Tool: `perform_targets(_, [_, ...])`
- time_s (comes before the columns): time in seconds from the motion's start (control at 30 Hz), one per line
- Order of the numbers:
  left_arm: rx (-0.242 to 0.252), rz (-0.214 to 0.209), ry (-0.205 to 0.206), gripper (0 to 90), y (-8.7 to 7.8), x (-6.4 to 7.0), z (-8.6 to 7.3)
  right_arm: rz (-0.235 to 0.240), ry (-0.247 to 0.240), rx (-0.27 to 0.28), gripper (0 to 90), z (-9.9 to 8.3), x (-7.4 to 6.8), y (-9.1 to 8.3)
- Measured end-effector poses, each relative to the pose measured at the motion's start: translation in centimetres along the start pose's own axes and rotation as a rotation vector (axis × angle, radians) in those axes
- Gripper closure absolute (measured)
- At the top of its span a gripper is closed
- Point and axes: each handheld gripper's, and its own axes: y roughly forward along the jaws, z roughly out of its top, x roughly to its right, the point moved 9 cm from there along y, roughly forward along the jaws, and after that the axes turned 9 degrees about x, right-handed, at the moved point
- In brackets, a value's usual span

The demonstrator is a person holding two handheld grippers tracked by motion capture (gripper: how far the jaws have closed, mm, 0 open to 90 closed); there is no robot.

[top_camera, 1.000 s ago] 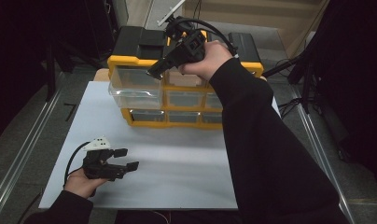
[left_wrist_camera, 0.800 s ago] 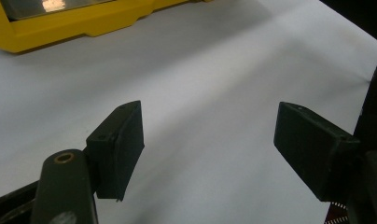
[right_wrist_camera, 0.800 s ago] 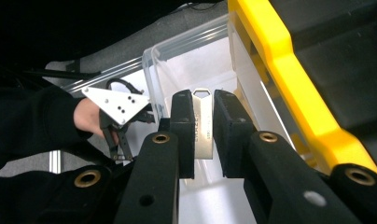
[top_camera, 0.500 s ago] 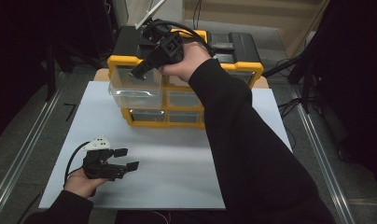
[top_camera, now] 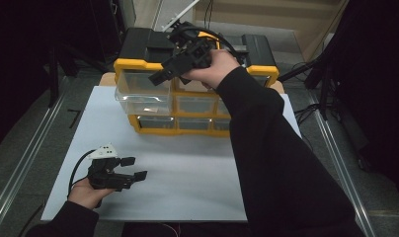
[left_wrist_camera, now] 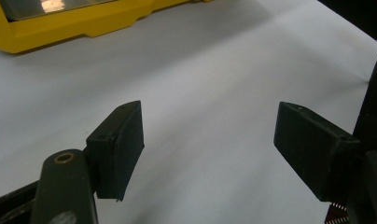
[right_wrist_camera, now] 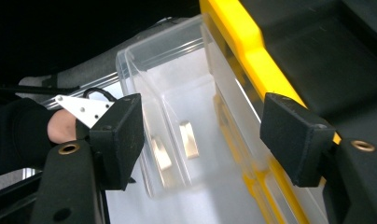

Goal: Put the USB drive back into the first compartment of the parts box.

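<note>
At the near left of the white table, the left gripper rests low over the surface in the person's hand, its jaws wide apart and holding nothing. Farther and to the right stands the yellow drawer cabinet. Its top left clear drawer is pulled out toward the near side, with two small metal pieces inside. The right gripper hovers above this drawer, at the cabinet's top edge, with its jaws wide open and empty

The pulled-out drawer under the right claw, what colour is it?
Clear, see-through plastic; the drawer sits in a yellow cabinet frame. It shows best in the right gripper view.
</note>
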Motion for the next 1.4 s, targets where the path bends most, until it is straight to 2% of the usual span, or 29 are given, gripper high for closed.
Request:
perform_targets(0.07, [-0.003,0.003,0.005,25.3,0.0,0.0,0.0,0.005,0.028,0.008,26.5,-0.6,0.3,-0.7])
perform_targets(0.1, [-0.003,-0.002,0.002,25.2,0.0,0.0,0.0,-0.009,0.034,0.011,26.2,-0.9,0.5,-1.1])
perform_targets(0.27, [-0.015,-0.001,-0.008,25.1,0.2,0.0,-0.1,-0.040,0.033,0.030,25.8,-2.2,0.8,-2.7])
perform_targets(0.37, [-0.002,-0.002,-0.007,25.1,0.2,0.1,0.0,-0.053,0.033,0.035,25.8,-3.1,0.8,-3.5])
perform_targets(0.53, [0.000,-0.004,-0.006,25.2,0.3,0.1,0.0,-0.071,0.051,0.048,26.0,-4.5,0.8,-4.4])
perform_targets(0.67, [-0.001,-0.009,-0.006,25.2,0.3,0.1,0.1,-0.080,0.044,0.063,26.0,-5.3,0.7,-4.9])
perform_targets(1.1, [0.001,-0.004,-0.004,25.2,0.3,0.1,0.1,-0.090,0.055,0.071,26.0,-9.2,0.6,-4.4])
perform_targets(1.27, [0.002,-0.006,-0.004,25.2,0.3,0.1,0.1,-0.074,0.069,0.078,26.0,-10.7,0.5,-3.6])
perform_targets(1.4, [0.003,-0.006,-0.004,25.2,0.3,0.1,0.1,-0.069,0.056,0.075,26.0,-12.1,0.6,-2.9])
